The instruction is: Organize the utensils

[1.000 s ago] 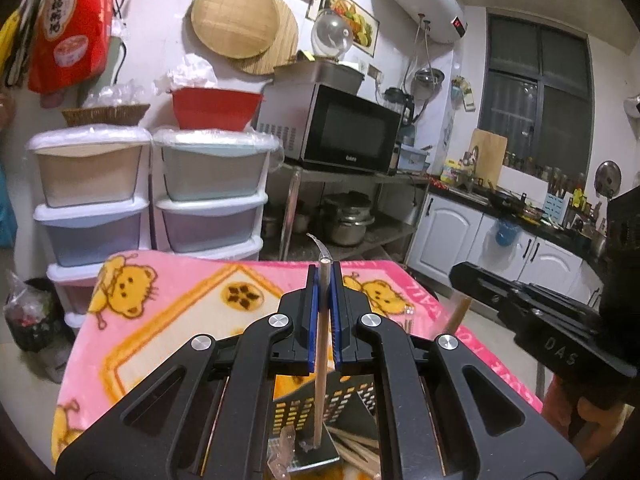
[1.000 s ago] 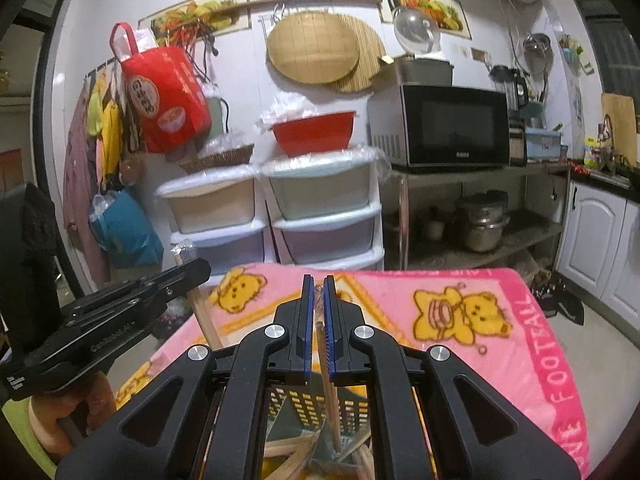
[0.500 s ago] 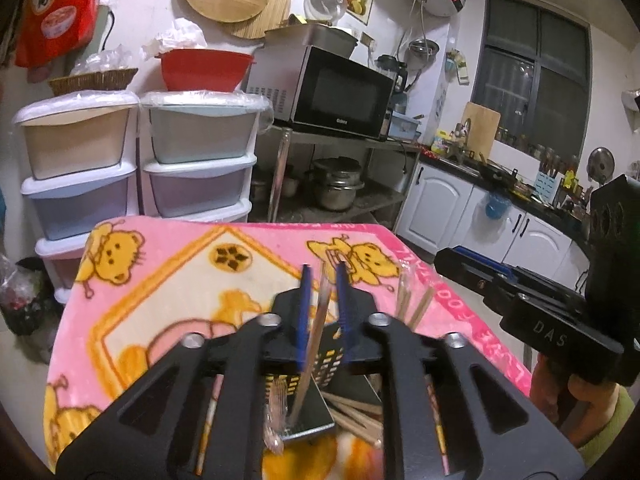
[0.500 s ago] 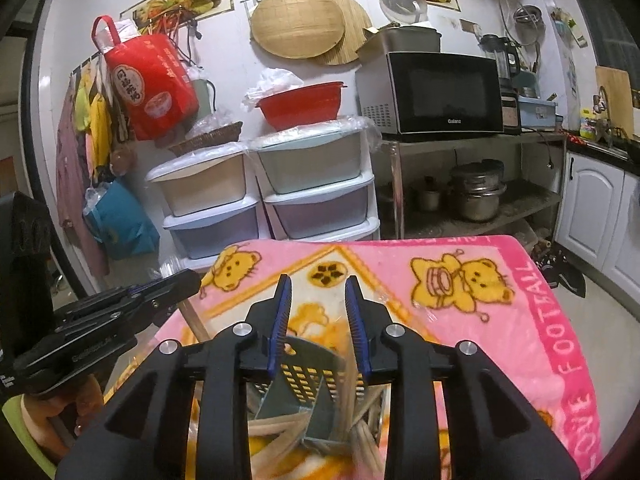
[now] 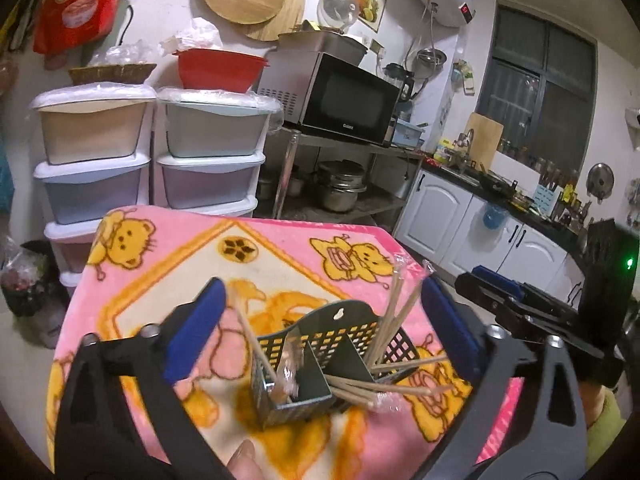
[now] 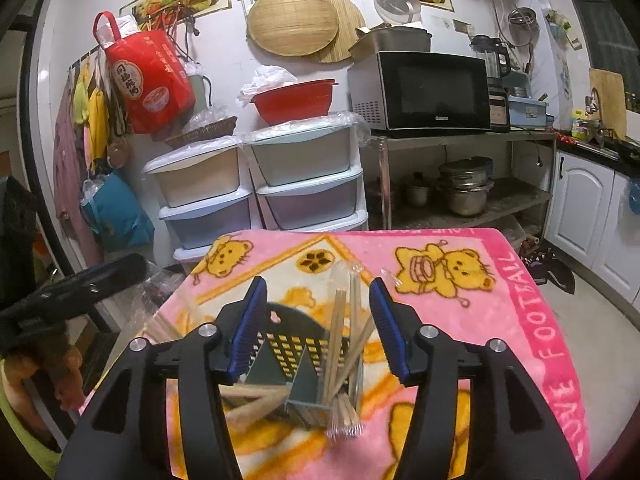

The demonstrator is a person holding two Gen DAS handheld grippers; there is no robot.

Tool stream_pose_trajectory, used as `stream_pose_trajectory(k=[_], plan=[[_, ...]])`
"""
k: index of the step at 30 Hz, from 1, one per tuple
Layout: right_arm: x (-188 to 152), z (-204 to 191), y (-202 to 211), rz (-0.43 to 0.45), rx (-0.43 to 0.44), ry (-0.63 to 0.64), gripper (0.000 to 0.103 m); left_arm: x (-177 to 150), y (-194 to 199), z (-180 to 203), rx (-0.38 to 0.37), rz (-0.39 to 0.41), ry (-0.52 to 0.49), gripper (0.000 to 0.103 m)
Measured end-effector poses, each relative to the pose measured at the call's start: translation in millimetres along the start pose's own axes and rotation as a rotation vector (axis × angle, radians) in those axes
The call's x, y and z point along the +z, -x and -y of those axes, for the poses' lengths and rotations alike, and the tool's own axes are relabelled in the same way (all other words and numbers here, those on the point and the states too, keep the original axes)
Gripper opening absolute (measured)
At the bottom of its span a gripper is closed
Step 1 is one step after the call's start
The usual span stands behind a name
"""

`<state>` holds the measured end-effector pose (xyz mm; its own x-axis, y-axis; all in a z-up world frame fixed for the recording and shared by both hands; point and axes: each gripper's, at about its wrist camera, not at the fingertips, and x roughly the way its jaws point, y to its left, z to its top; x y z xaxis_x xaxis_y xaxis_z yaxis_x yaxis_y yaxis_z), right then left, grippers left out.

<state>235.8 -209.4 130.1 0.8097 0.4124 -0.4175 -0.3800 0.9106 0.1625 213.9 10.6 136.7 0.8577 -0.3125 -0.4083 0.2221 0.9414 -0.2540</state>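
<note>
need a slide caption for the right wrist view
Right gripper open above the utensil holder, wrapped chopsticks standing in its compartment.

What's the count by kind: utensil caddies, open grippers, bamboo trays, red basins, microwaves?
Utensil caddy: 1
Open grippers: 2, left gripper and right gripper
Bamboo trays: 2
Red basin: 1
Microwave: 1
Total: 7

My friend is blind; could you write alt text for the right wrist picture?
An open tool hangs over a slotted caddy holding wooden chopsticks, on a pink blanket in a cluttered kitchen.
</note>
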Motion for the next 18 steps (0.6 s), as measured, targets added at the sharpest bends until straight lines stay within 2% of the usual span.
stream_pose_trajectory(k=[4,10,18], plan=[[-6.7,-3.1,12.6,0.005,-0.001,0.015,0.062,-6.1,9.7,-4.6,0.018,-0.010,0.023,0.092],[-16.9,-8.6,32.6,0.023,-0.004,0.031,0.073,-21.7,24.5,-9.4,0.005,-0.034,0.061,0.092],[-38.9,-13.7,52.6,0.029,-0.024,0.045,0.079,-47.1,37.8,2.4,0.011,-0.070,0.028,0.092]])
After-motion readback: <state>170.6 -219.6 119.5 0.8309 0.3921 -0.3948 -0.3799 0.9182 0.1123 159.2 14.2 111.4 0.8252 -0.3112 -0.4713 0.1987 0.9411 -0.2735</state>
